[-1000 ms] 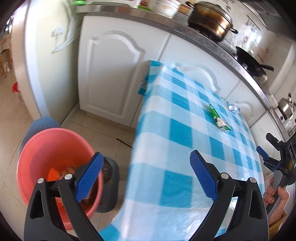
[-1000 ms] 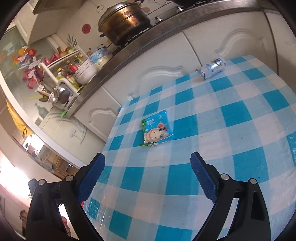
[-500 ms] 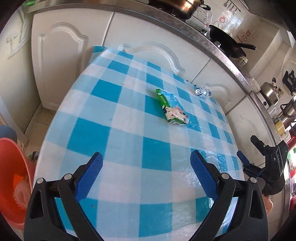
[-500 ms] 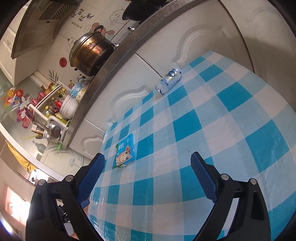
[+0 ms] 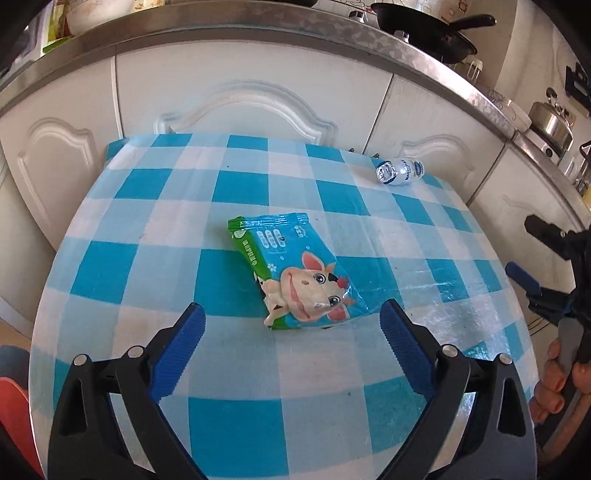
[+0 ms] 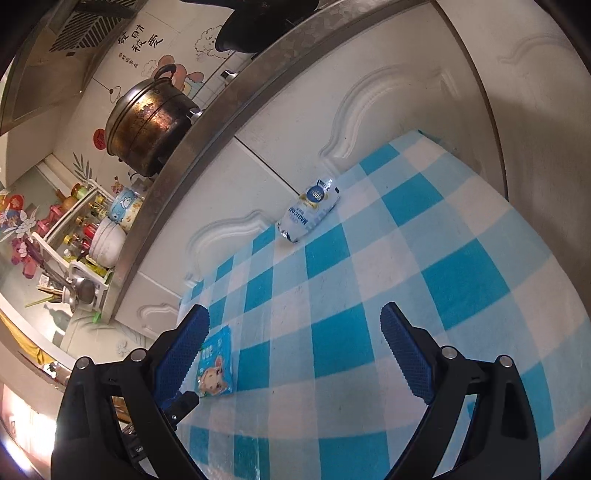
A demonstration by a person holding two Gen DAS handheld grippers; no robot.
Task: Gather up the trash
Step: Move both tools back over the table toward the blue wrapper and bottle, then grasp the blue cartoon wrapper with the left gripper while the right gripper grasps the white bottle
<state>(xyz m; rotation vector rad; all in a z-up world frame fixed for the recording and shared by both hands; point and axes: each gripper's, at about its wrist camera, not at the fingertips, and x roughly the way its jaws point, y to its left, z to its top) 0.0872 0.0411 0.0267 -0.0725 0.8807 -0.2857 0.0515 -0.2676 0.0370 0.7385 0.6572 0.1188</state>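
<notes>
A blue and green snack wrapper with a cartoon cow lies flat on the blue checked tablecloth, just ahead of my open, empty left gripper. A small crushed white and blue bottle lies at the table's far edge by the cabinets. In the right wrist view the bottle is well ahead of my open, empty right gripper, and the wrapper sits beside its left finger. The right gripper also shows at the right edge of the left wrist view.
White cabinet doors stand behind the table under a steel counter with a black pan and a brass pot. The rim of a red bucket shows low at the left.
My left gripper swung from the red bucket over the table and closed in on the wrapper. My right gripper turned toward the bottle, which looks nearer. Both stayed open.
</notes>
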